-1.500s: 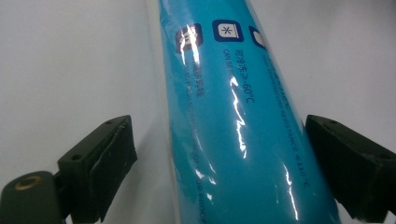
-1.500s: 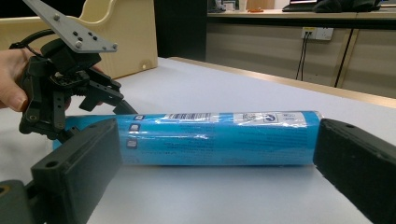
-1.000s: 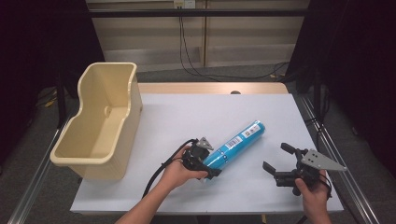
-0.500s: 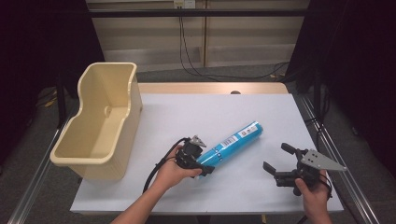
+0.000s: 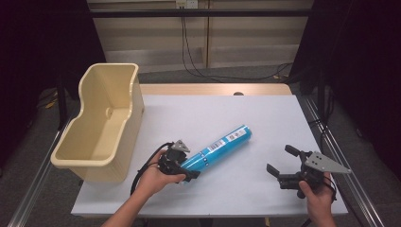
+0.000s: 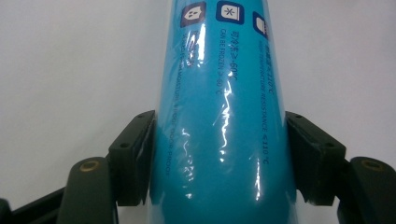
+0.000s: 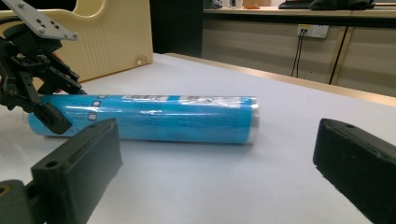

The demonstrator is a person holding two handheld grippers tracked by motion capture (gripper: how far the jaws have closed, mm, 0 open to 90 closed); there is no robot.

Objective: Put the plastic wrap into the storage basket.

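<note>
A long blue plastic-wrapped roll (image 5: 217, 147) lies slanted across the white table (image 5: 236, 113). Its near end sits between the jaws of my left gripper (image 5: 189, 169), which is shut on it. In the left gripper view the black pads (image 6: 135, 158) press on both sides of the roll (image 6: 219, 116). My right gripper (image 5: 280, 159) stands open at the front right, apart from the roll, with nothing between its jaws. In the right gripper view (image 7: 219, 163) the roll (image 7: 154, 116) lies crosswise ahead, with the left gripper (image 7: 51, 102) clamped on its left end.
A tall cream plastic bin (image 5: 71, 142) stands on the table's left edge, close to my left hand, and also shows in the right gripper view (image 7: 116, 28). Cables hang behind the table's wooden far edge (image 5: 213, 89). Bare tabletop lies between the two grippers.
My left gripper has pulled the blue roll leftward, toward the bin, and the roll's far end has followed. The right gripper has stayed where it was.
</note>
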